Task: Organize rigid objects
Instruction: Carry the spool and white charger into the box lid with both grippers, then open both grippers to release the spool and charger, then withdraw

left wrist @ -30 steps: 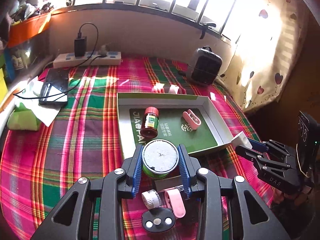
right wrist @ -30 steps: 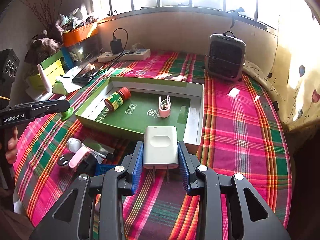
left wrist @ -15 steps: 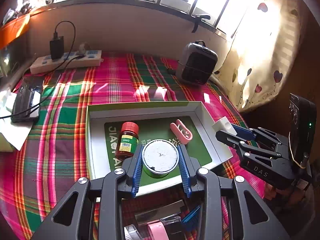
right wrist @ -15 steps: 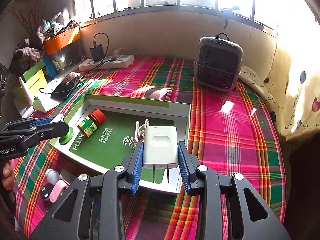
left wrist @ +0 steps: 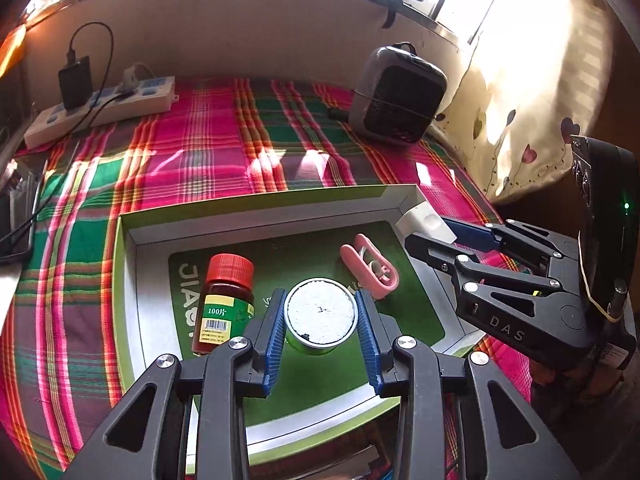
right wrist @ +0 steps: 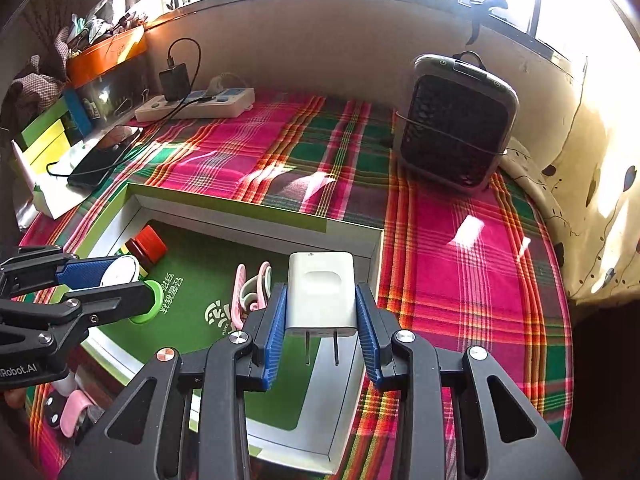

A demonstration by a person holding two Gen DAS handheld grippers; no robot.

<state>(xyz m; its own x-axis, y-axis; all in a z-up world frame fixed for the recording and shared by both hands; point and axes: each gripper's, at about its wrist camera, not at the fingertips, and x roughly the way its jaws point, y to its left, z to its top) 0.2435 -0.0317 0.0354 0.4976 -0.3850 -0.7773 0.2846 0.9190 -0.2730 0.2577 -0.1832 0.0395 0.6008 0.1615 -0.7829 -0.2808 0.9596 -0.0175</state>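
Charger (right wrist: 321, 289), clenched in the right gripper (right wrist: 321, 314), hangs over the tray's (left wrist: 256, 216) right rim and could catch that wall. Nearer the tray's middle, the round tin (left wrist: 320, 316), squeezed by the left gripper (left wrist: 320, 326), could knock the red-capped bottle (left wrist: 226, 300) or pink clip (left wrist: 370, 266) beside it.
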